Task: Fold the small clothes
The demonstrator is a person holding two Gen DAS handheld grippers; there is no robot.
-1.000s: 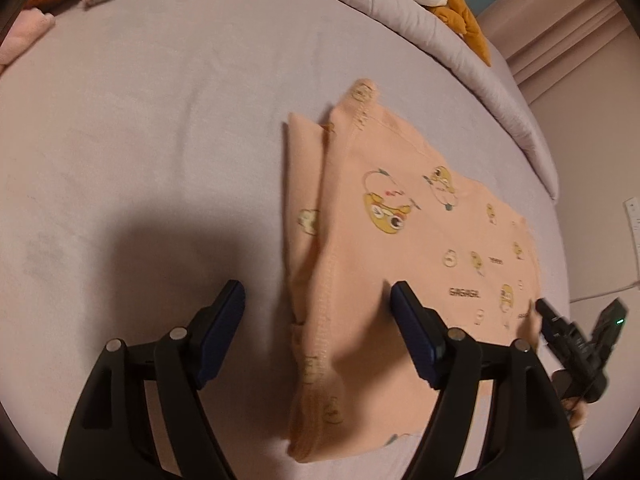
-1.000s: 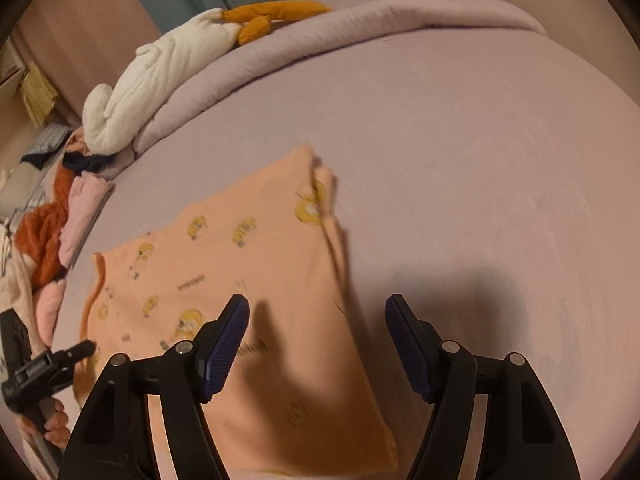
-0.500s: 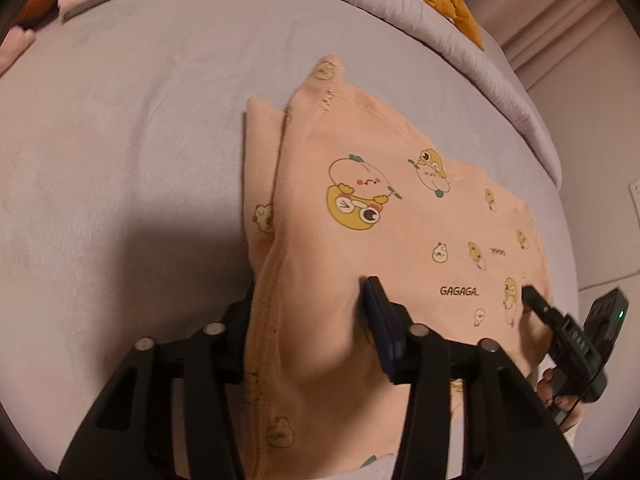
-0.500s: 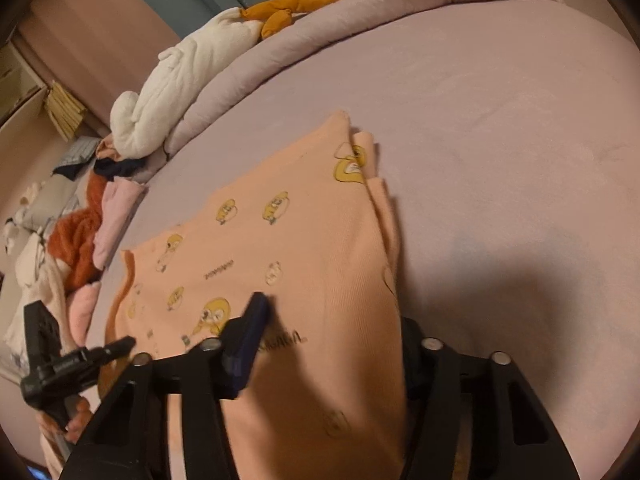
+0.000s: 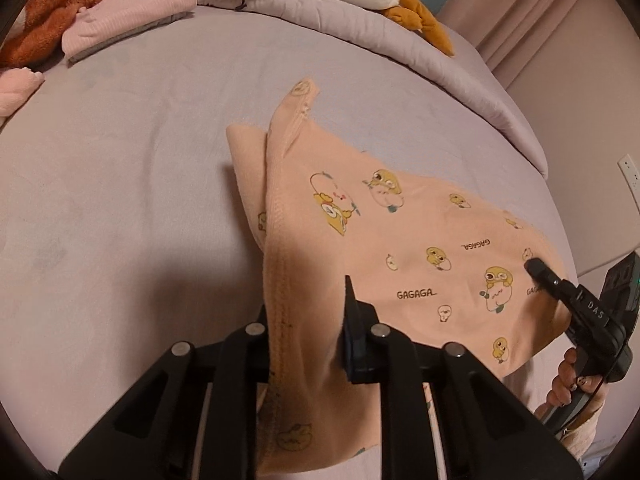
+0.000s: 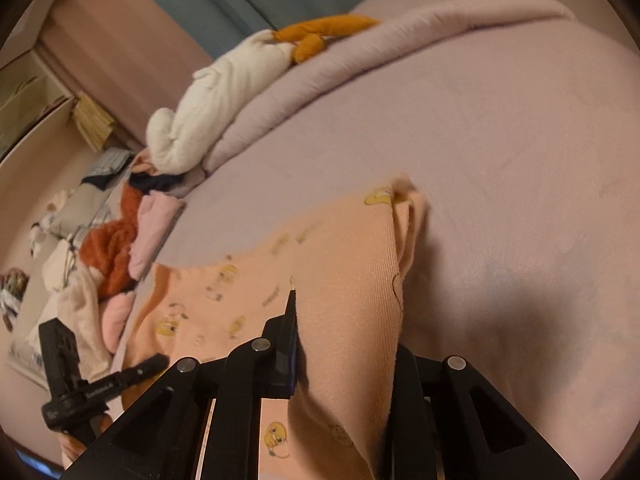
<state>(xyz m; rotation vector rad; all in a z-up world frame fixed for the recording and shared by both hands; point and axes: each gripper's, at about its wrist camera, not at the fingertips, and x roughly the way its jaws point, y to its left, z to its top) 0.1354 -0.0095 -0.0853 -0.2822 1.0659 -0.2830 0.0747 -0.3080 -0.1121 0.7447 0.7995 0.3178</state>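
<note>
On a lilac bed (image 5: 120, 184), the left gripper (image 5: 308, 320) has closed in from a wide-open hover a second ago and now pinches the near left edge of a peach, duck-printed garment (image 5: 420, 240), its jaws still closing with a bunched ridge of cloth between them. That hem, flat on the bed a second ago, now rises in a peak toward 12 o'clock in the left wrist view, and the cloth sags between the two grip points. At 3 to 4 o'clock in the same view the right gripper (image 5: 538, 270) bites the garment's opposite edge, a hand (image 5: 568, 376) on its handle.

Seen from the right wrist, the right gripper (image 6: 344, 340) has likewise gone from straddling the cloth to clamping it: its jaws are closing on a thick fold that stands up between them, blurred by motion. The left gripper (image 6: 156, 362) sits at 8 o'clock there, on the far edge.

The garment remains in the middle of the bed, its far corner at 12 o'clock still resting on the cover. Unsorted clothes (image 6: 116, 248) wait at 9 o'clock and a white plush toy (image 6: 216, 96) lies by the rolled duvet (image 6: 400, 40).

With both near corners secured and coming up, the next fold, probably carrying this edge toward the far one, looks set to begin.
</note>
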